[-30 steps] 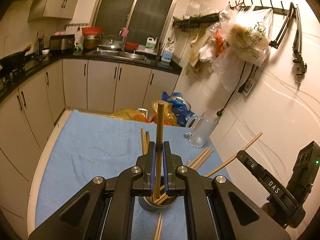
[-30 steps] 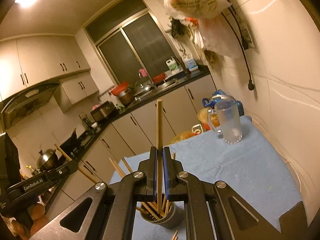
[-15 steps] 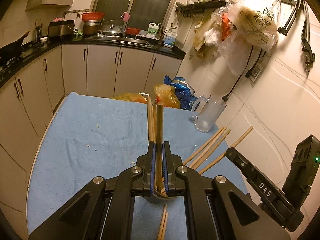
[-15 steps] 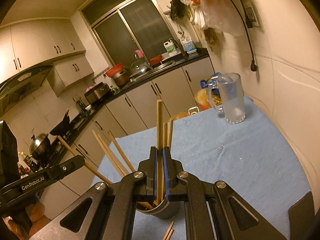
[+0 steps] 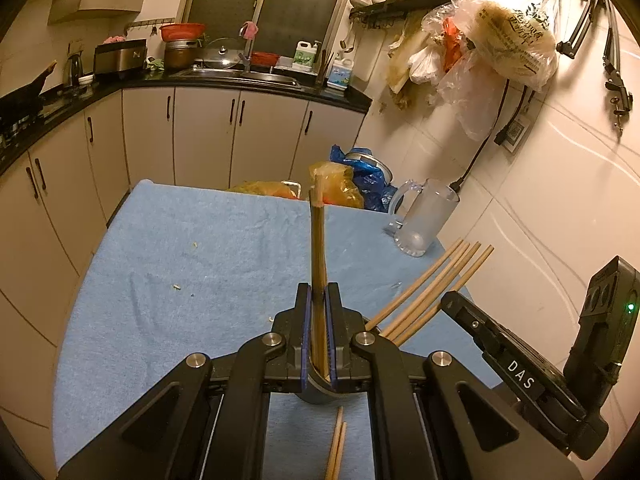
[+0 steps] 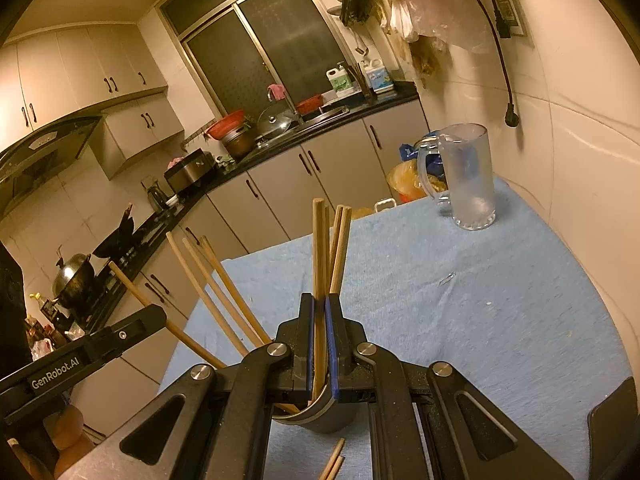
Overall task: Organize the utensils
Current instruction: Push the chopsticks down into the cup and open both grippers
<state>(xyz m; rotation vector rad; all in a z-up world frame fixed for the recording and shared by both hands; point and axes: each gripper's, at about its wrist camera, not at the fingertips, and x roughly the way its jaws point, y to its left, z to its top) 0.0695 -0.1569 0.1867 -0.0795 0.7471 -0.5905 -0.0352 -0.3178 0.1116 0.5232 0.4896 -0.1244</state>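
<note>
In the left wrist view my left gripper (image 5: 318, 296) is shut on an upright wooden chopstick (image 5: 317, 240). Its lower end dips into a grey cup (image 5: 320, 394) just below the jaws. Several more chopsticks (image 5: 432, 288) lean out of the cup to the right. In the right wrist view my right gripper (image 6: 319, 304) is shut on another upright chopstick (image 6: 318, 248) over the same cup (image 6: 324, 418). Other chopsticks (image 6: 212, 292) fan out to the left there. Two loose chopsticks (image 5: 336, 444) lie on the blue cloth (image 5: 180, 248) in front of the cup.
A frosted glass mug (image 6: 464, 176) stands at the table's far right corner by the tiled wall. Plastic bags (image 5: 340, 188) sit behind the table's far edge. Each gripper's body shows in the other's view: the right gripper's body (image 5: 520, 368) and the left gripper's body (image 6: 80, 356). Kitchen cabinets line the back and left.
Both grippers have come down toward the cup, each with its chopstick still clamped. The chopsticks now reach lower into the cup, and the table looks nearer.
</note>
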